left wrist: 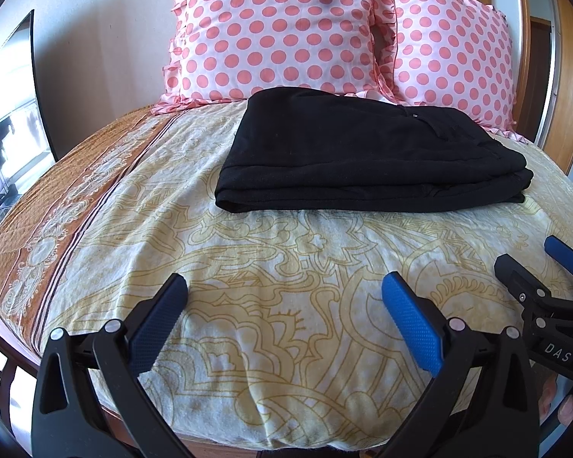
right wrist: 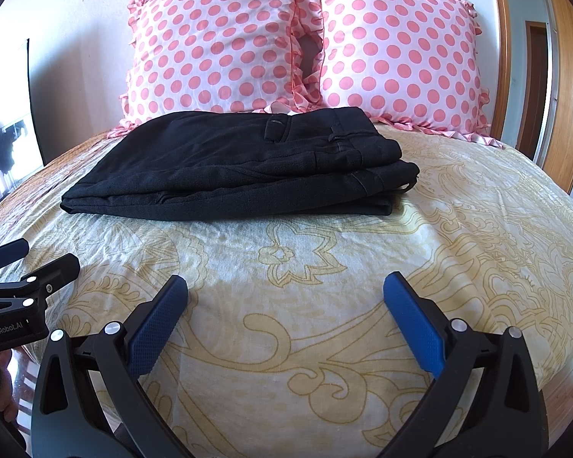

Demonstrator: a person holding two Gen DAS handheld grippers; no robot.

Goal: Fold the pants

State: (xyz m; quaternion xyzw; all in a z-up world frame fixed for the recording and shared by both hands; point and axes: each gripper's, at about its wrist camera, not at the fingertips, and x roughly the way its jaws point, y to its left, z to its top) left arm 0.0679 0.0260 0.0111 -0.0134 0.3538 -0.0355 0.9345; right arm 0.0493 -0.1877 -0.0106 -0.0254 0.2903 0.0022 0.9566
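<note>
Black pants (left wrist: 347, 152) lie folded in a flat stack on the bed, just in front of the pillows; they also show in the right wrist view (right wrist: 240, 168), waistband to the right. My left gripper (left wrist: 284, 305) is open and empty, held over the sheet well short of the pants. My right gripper (right wrist: 286, 305) is open and empty too, also short of the pants. The right gripper shows at the right edge of the left wrist view (left wrist: 546, 271). The left gripper shows at the left edge of the right wrist view (right wrist: 23, 263).
The bed has a cream and yellow patterned sheet (left wrist: 286, 252) with an orange border (left wrist: 76, 191) on the left. Two pink polka-dot pillows (left wrist: 275, 26) (right wrist: 397, 49) lean against the wall. A wooden frame (right wrist: 569, 76) stands at the right, a window (left wrist: 7, 107) at the left.
</note>
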